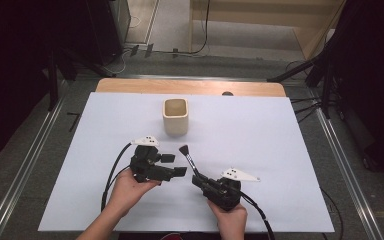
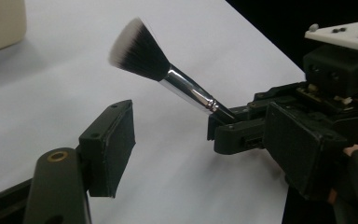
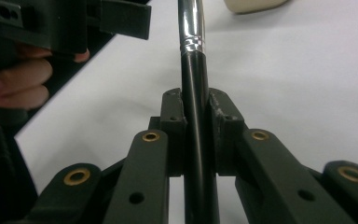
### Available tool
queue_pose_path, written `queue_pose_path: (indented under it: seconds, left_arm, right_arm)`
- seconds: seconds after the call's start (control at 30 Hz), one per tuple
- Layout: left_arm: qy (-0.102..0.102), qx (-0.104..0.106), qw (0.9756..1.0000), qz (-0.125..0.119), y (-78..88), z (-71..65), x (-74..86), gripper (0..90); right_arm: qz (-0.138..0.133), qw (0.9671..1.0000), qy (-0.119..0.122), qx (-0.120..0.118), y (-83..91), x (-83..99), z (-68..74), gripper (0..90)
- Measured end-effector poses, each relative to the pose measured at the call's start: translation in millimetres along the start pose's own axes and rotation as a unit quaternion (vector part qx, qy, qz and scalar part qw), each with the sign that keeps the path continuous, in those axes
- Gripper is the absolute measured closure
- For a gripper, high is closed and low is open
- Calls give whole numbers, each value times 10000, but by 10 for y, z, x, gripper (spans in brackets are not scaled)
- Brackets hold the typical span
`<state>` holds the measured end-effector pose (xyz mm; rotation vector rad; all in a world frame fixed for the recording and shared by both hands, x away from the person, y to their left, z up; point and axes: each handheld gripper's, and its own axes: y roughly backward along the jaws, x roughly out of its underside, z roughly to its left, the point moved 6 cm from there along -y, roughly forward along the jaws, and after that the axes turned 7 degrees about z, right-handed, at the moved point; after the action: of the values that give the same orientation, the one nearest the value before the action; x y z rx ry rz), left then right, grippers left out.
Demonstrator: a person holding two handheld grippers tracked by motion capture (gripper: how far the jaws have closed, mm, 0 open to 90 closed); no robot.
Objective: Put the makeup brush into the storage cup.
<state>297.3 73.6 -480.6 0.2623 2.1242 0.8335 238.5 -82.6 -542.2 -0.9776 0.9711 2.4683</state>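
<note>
Here the right gripper (image 1: 200,179) is clamping the black handle of a makeup brush (image 1: 189,160), bristles angling up toward the far beige cup (image 1: 175,116), likely for dropping in. Left gripper (image 1: 172,165) is waiting just left, jaws apart and empty. The brush is showing a shiny metal ferrule and soft white-tipped bristles; white table sheet (image 1: 260,135) is lying matte.

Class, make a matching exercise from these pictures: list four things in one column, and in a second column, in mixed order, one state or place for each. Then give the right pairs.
Things:
1. makeup brush
2. cup
3. left gripper
4. right gripper

States or places:
A. jaws open, nothing between them
B. stands upright and empty near the far edge of the white sheet
C. bristles up, handle clamped
D. jaws shut on a black handle

Pairs: 1-C, 2-B, 3-A, 4-D
</note>
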Motion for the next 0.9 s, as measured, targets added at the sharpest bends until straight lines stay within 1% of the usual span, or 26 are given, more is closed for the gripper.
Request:
queue_pose_path:
  seconds: [0.1,0.17,0.2,0.33,0.47,0.5,0.53,0.57,0.7,0.77,0.9]
  left_arm:
    - [21,3,10000,-17,-12,-8,-6,271]
    - [89,31,9999,-53,-22,-10,-14,275]
    - [149,56,9998,-86,-28,-12,-20,278]
    - [278,78,9994,-167,-46,-15,-42,291]
    - [478,223,9982,-291,-68,-31,-63,300]
    - [500,175,9981,-308,-76,-33,-64,300]
    - [480,111,9982,-339,-81,-39,-66,303]
    - [484,115,9980,-383,-90,-46,-72,313]
    - [609,157,9966,-529,-81,-48,-91,326]
    - [680,185,9955,-626,-73,-43,-105,338]
    - [745,195,9950,-642,-82,-38,-109,344]
  right_arm:
    - [-68,9996,-210,-156,-23,10,-14,798]
    - [-110,9995,-252,-182,-26,9,-19,798]
    - [-146,9992,-313,-222,-23,2,-17,798]
    - [-292,9985,-384,-246,-6,-29,1,798]
    - [-361,9980,-469,-219,-2,-47,15,798]
    - [-378,9981,-438,-199,-7,-52,18,798]
    - [-376,9982,-429,-159,-9,-54,27,798]
    - [-386,9984,-389,-152,-14,-58,34,798]
    - [-434,9986,-300,-99,-17,-76,67,798]
    - [-459,9984,-317,-105,-15,-87,78,798]
    - [-519,9981,-323,-123,-13,-104,90,798]
